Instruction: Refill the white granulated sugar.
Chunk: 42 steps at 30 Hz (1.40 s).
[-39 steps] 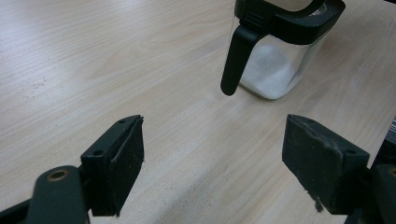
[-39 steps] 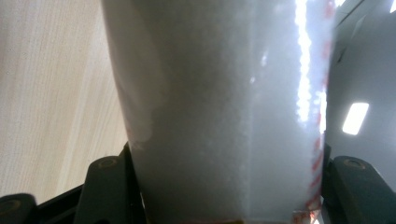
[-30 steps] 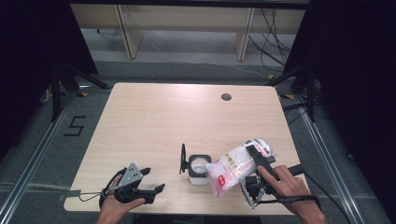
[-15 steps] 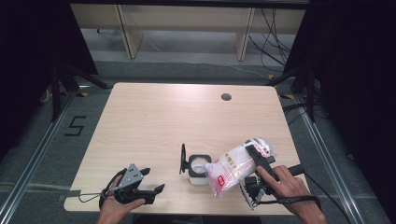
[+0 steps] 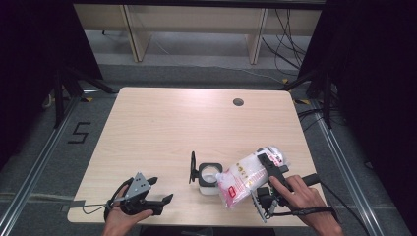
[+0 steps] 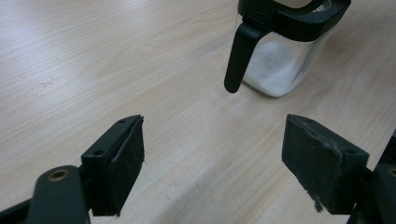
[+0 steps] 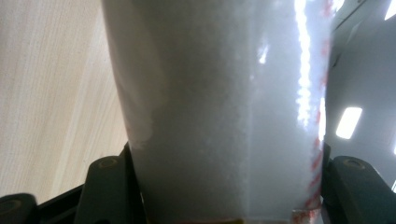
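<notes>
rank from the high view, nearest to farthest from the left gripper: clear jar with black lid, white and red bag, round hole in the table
1. Clear jar with black lid, just right of the left gripper.
2. White and red bag, farther right, held tilted over the jar.
3. Round hole in the table, near the far edge.

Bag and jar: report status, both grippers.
Right gripper shut on bag, tilted over open jar. Left gripper open, idle beside jar. Jar holds white grains. Nothing in the way.
</notes>
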Each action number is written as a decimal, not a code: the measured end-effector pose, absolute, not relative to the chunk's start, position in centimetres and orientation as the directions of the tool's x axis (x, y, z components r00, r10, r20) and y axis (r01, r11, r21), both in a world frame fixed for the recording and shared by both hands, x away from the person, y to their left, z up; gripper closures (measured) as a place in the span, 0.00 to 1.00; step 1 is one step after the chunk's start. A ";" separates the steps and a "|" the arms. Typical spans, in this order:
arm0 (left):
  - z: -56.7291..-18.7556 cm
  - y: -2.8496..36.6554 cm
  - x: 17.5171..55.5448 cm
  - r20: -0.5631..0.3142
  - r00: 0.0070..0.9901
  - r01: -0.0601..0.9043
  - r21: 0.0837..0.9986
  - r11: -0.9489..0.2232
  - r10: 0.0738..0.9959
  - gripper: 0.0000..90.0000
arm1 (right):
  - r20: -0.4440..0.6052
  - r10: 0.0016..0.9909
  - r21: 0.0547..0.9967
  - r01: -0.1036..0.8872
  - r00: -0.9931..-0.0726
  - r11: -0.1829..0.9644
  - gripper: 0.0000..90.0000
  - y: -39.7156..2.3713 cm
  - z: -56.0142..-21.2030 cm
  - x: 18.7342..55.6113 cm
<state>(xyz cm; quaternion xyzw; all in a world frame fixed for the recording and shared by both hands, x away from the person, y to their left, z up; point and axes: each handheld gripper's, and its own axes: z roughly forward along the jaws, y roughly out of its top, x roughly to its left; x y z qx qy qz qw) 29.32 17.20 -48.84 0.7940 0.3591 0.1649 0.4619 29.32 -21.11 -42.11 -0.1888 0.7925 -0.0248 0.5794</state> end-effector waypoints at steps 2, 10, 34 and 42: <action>-48.8 17.2 29.2 -0.066 0.690 0.418 0.850 -0.322 0.721 0.23 | -0.923 -0.277 -0.210 -0.252 -0.267 0.945 0.45 -21.2 -42.5 29.2; -48.8 17.3 29.3 -0.062 0.689 0.418 0.847 -0.327 0.722 0.23 | -0.913 -0.306 -0.242 -0.245 -0.270 0.939 0.46 -21.3 -42.1 29.2; -48.7 17.4 29.4 -0.052 0.696 0.405 0.852 -0.332 0.716 0.23 | -0.910 -0.322 -0.256 -0.257 -0.260 0.932 0.46 -21.5 -41.6 29.5; -48.8 17.4 29.4 -0.059 0.690 0.416 0.848 -0.328 0.722 0.23 | -0.922 -0.290 -0.226 -0.253 -0.256 0.941 0.46 -22.0 -41.7 29.6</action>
